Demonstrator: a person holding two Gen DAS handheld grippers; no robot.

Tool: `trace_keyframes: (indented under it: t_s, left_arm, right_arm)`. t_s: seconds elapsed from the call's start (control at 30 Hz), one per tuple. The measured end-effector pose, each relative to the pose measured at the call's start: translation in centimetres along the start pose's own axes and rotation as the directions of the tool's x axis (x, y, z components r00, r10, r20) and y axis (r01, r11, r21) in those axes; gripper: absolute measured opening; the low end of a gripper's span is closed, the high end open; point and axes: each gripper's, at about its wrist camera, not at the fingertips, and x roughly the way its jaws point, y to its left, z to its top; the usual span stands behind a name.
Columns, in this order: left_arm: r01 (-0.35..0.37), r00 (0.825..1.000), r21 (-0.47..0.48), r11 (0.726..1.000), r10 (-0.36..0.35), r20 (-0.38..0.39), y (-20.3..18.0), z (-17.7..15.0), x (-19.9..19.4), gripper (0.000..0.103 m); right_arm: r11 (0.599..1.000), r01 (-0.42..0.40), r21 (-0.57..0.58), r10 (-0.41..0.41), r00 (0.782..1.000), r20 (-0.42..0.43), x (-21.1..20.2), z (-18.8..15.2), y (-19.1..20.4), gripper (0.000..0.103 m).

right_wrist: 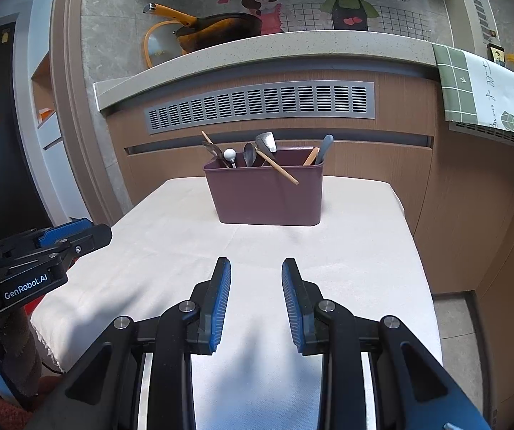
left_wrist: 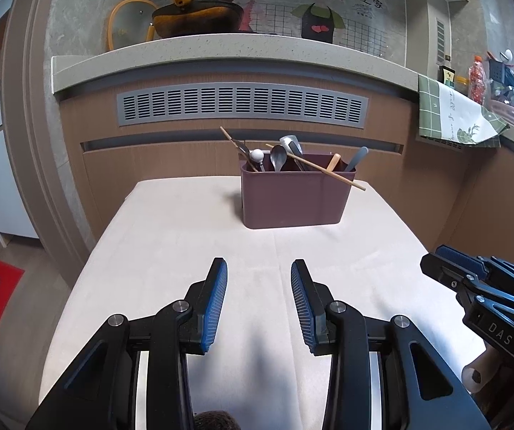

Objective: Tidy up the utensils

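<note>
While we hold both grippers low over the near end of the surface [left_wrist: 171, 222], nothing is in them yet. The surface is the biggest thing here, covered with a pale cloth, and it is bare between us and the far end. Behind it is a brown cabinet [left_wrist: 371, 165] with a long grey vent [left_wrist: 242, 105].

Next in size is the purple bin [left_wrist: 294, 197]. It stands upright near the far edge of the surface, well apart from both grippers.

The left gripper [left_wrist: 259, 301] has its fingers set wide with only cloth between them. The right gripper [right_wrist: 256, 299] looks the same, wide and empty. They float side by side, both pointing at the bin.

Smaller still are the utensils in the bin. A metal spatula [right_wrist: 267, 142] and a spoon [right_wrist: 249, 154] stick up in the middle. A grey handle [right_wrist: 325, 147] leans at the right end. One chopstick [left_wrist: 316, 166] lies slanted across the rim and pokes out over the front. Another chopstick [left_wrist: 237, 147] leans at the left end.

We think the job is near its end or just starting; we cannot tell which. The slanted chopstick looks like the messy one. The next move needs us to reach far forward, pinch that thin stick gently, and stand it up inside without tipping the bin.
</note>
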Motion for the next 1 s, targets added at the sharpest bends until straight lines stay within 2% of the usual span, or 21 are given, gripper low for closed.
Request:
trace_keyframes:
  t_s: [1.0]
  left_arm:
    - [-0.002, 1.000, 0.001, 1.000, 0.002, -0.007, 0.05, -0.28, 0.18, 0.038]
  right_arm:
    - [1.000, 0.009, 0.003, -0.009, 1.000, -0.003, 0.04, 0.03, -0.25, 0.028]
